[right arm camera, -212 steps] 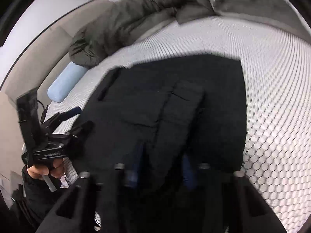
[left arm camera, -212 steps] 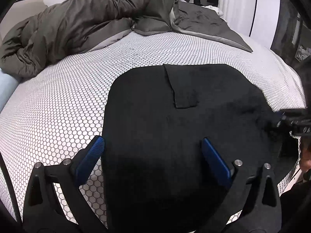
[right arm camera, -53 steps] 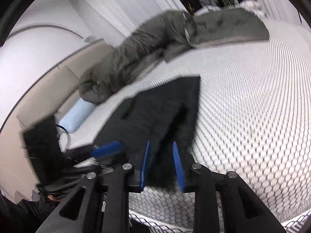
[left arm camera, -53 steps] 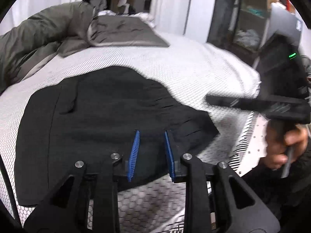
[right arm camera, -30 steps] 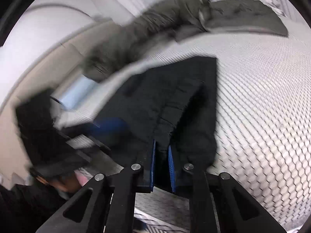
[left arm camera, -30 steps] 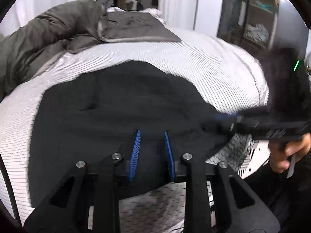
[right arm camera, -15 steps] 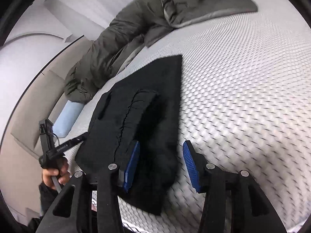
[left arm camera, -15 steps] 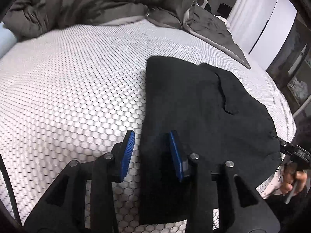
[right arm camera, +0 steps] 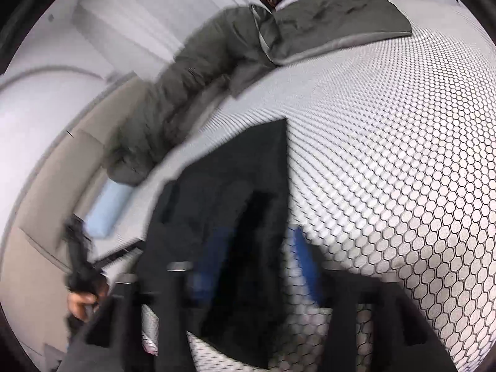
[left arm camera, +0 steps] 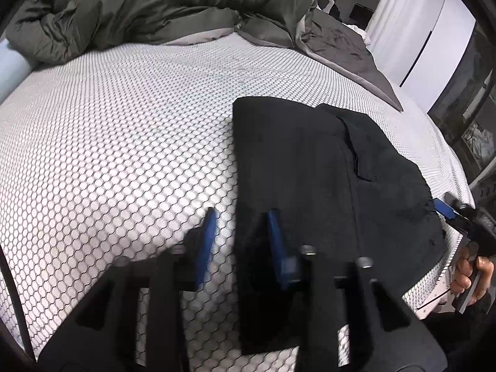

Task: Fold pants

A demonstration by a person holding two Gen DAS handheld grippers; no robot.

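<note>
Step in hand: both claws are letting go of the folded black pants (left arm camera: 325, 186) after laying a fold, as I judge it.
Pants: they are lying flat on the bed (left arm camera: 124, 142), folded into a block, directly ahead of both claws.
Left claw (left arm camera: 241, 238): its jaws have just been opening and are standing partly apart, straddling the near left edge of the cloth; the pads are not pressing on it.
Right claw (right arm camera: 263, 260): its jaws have just been opening and are standing wide; the pants' edge is lying between them, ungripped. The view is blurred.
Quilt (left arm camera: 155, 6): a grey-green heap is lying far beyond the claws, well apart from the pants.
Doing it well: the claws should be backing straight out along the cloth, jaws fully clear, so that no pad is dragging the top layer askew.
Check: the layered edges ahead of the left claw should be lining up before any further fold.
</note>
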